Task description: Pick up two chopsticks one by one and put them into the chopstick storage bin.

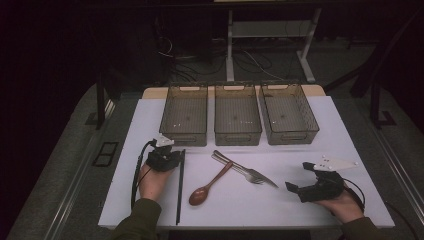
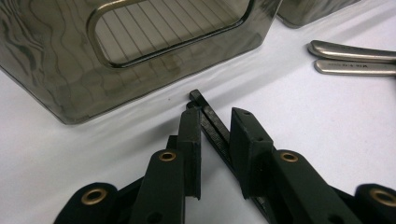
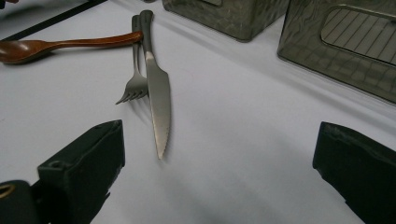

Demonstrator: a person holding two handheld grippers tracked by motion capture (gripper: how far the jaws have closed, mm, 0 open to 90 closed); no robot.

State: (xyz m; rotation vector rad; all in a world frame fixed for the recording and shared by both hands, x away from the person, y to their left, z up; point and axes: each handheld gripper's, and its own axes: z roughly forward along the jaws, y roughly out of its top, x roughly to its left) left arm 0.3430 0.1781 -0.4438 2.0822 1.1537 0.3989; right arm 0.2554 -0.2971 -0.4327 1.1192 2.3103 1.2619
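My left gripper [image 2: 215, 122] straddles the far end of the black chopsticks [image 2: 211, 122], just in front of the left bin [image 2: 56, 74]; the pads look not quite clamped yet. My right gripper [image 3: 215, 154] sits wide open, waiting by the knife [image 3: 158, 95].

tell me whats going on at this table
A person works at a white table with a gripper in each hand. The left gripper is down over a pair of black chopsticks, its jaws straddling them near their far end, just in front of the left-hand bin; a gap still shows beside one pad. The right gripper rests open on the table, pointing toward the knife and fork. A wooden spoon lies between. All three bins look empty.
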